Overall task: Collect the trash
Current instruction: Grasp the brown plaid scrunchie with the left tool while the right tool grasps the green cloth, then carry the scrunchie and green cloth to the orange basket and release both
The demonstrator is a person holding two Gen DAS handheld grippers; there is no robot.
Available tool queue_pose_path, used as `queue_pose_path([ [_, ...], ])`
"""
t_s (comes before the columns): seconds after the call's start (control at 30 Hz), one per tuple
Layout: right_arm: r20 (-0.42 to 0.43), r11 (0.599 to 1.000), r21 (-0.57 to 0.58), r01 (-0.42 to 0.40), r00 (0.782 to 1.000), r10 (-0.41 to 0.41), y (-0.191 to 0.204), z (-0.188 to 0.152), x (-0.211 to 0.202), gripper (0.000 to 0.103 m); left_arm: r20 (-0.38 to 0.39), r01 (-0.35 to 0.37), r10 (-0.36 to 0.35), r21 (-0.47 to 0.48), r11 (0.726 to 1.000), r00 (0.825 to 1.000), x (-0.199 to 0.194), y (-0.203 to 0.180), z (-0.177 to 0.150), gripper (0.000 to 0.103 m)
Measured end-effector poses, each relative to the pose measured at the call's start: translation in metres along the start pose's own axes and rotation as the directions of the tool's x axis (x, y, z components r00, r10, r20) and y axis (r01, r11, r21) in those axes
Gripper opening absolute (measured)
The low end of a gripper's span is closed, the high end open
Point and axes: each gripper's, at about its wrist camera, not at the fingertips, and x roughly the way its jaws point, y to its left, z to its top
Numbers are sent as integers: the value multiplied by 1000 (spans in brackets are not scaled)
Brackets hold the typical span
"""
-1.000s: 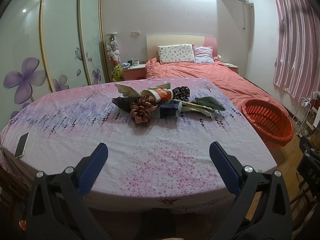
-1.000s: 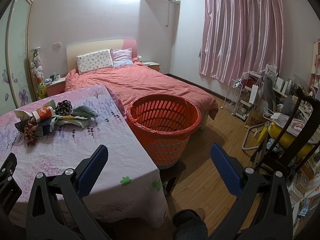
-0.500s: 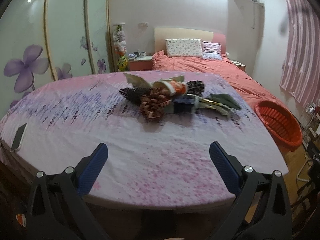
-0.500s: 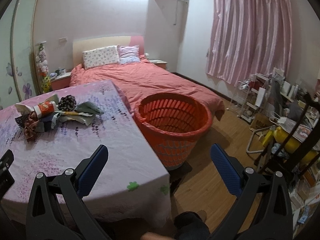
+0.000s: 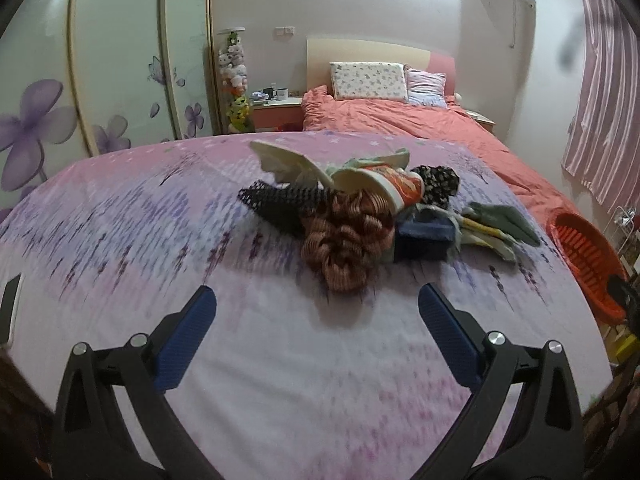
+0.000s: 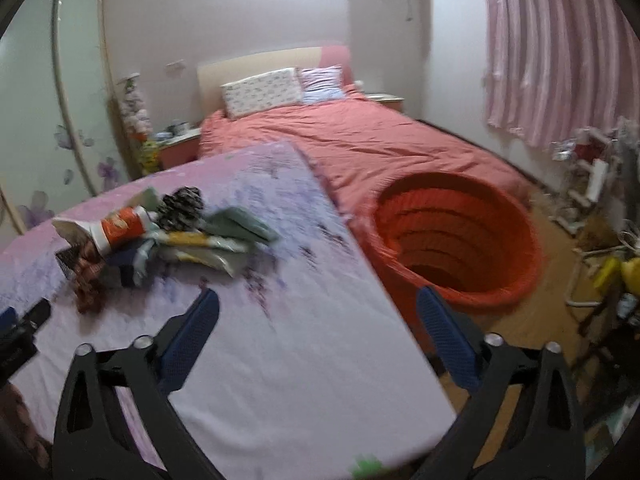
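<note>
On the pink-and-lilac tablecloth (image 5: 168, 240), seen from the left wrist, the trash pile (image 5: 360, 216) sits mid-table: a coppery ribbon bow (image 5: 344, 240) nearest the camera, an orange-and-white paper cup (image 5: 384, 188) lying on its side behind it, a dark blue box (image 5: 424, 236) to its right, and greenish wrappers (image 5: 500, 224) trailing toward the table's right edge. The left gripper (image 5: 316, 304) has its jaws wide apart with nothing between them, lined up roughly on the bow but short of it. An orange basket (image 5: 580, 248) shows past the table's right edge.

From the right wrist, the same pile (image 6: 160, 240) lies up and to the left, while the basket (image 6: 516, 248) stands on the floor just beside the table's edge, mouth open and apparently empty. The right gripper (image 6: 318, 312) holds nothing; its jaws stand wide but are closing a little, over bare cloth near the table corner.

The step looks like the approach to a first pick. To do it well, I would take an outlying piece, the bow or a wrapper, rather than dig into the heap; come down low enough to pinch the item without gathering tablecloth, and close fully on soft pieces, since crinkly wrappers may slip. The cup will crush if squeezed hard.
</note>
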Motion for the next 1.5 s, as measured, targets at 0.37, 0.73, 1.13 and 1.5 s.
queue_pose_path([
  [0.37,-147,981,-23,-193,971,188,40,46,97,56,-110,114,-115,-19,993,987,72,-9,26,74],
  [0.73,-227,975,-55,-215,954,197,48,43,118,11,-143,122,-120,1,993,982,95,-8,26,38],
  [1.13,-114,969,-33,-246,964,241,38,60,72,8,-99,186,-188,-34,982,977,61,14,28,27],
  [1.5,-4,973,-31,-228,974,228,26,72,26,8,-12,244,-244,-26,969,970,4,5,53,27],
])
